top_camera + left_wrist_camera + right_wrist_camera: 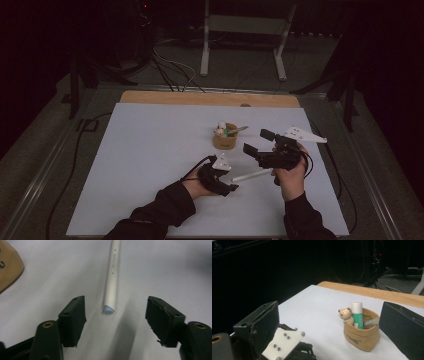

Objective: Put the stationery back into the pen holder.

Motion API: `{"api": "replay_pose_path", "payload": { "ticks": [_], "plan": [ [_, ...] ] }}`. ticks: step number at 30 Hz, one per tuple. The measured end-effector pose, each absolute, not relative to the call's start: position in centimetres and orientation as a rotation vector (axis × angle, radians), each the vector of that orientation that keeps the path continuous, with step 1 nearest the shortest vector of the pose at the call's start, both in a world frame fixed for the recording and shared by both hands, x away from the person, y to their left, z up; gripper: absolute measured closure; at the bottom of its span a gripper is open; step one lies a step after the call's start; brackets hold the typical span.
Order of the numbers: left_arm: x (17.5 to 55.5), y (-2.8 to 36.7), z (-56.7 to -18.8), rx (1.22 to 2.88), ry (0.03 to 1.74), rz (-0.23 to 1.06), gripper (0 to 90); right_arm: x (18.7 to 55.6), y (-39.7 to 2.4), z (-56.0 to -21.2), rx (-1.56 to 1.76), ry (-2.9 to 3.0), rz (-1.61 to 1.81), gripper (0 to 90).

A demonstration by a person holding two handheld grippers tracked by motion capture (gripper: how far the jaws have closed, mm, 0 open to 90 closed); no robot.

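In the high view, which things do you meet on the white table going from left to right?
Left hand-held gripper → brown pouch → white pen → right hand-held gripper.

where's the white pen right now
In the high view the white pen lies flat on the white table, between the left gripper and right gripper.

A dim lab is indicated: white test table, floor cables, equipment stand.
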State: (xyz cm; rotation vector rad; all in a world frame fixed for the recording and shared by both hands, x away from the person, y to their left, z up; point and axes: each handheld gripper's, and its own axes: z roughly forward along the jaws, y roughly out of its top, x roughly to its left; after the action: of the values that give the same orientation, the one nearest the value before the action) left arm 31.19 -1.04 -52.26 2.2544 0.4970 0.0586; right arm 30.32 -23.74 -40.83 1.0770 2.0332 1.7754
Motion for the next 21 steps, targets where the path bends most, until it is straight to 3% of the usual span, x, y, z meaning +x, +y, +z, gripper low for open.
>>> {"api": "replay_pose_path", "payload": {
  "ticks": [21],
  "plan": [
    [32.1, -3.7, -53.1, 2.287, 0.474, 0.084, 63.5, 30.3, -24.0, -40.7, 1.084, 2.028, 1.797, 2.8]
  ]
}}
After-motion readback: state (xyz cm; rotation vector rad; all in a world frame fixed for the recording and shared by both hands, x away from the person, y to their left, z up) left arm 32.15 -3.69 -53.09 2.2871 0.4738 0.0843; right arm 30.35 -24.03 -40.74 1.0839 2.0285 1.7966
